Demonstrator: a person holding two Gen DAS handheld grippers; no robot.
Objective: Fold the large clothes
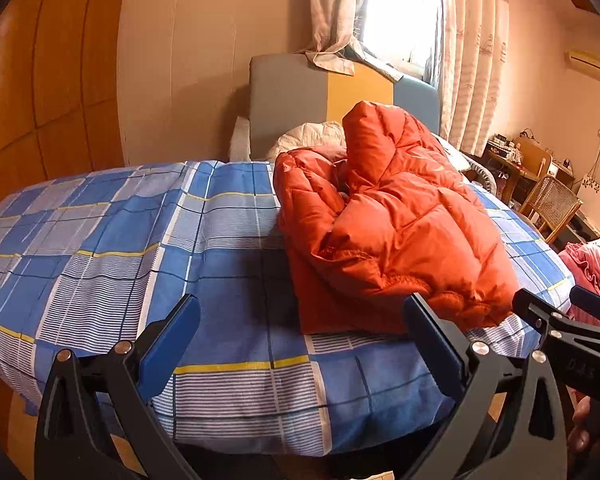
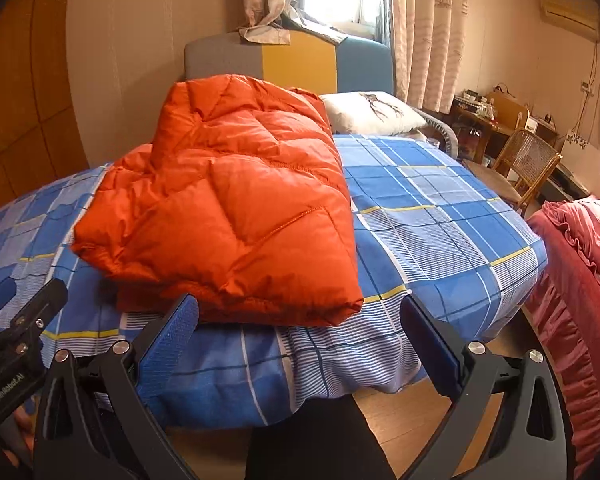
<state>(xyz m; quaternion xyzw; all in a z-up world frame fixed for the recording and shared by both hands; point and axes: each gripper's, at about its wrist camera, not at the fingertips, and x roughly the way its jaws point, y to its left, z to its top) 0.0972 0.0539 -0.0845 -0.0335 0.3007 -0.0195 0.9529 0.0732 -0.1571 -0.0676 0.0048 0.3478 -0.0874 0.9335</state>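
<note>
An orange quilted down jacket lies folded in a puffy heap on the blue plaid bed sheet. It also shows in the right wrist view, near the bed's front edge. My left gripper is open and empty, held before the bed's near edge, to the left of the jacket's hem. My right gripper is open and empty, just in front of the jacket's near corner. The right gripper also shows at the right edge of the left wrist view.
A grey, yellow and blue headboard and a white pillow stand at the far end of the bed. A red ruffled quilt lies to the right. A wicker chair and cluttered desk stand beyond. Curtains hang by the window.
</note>
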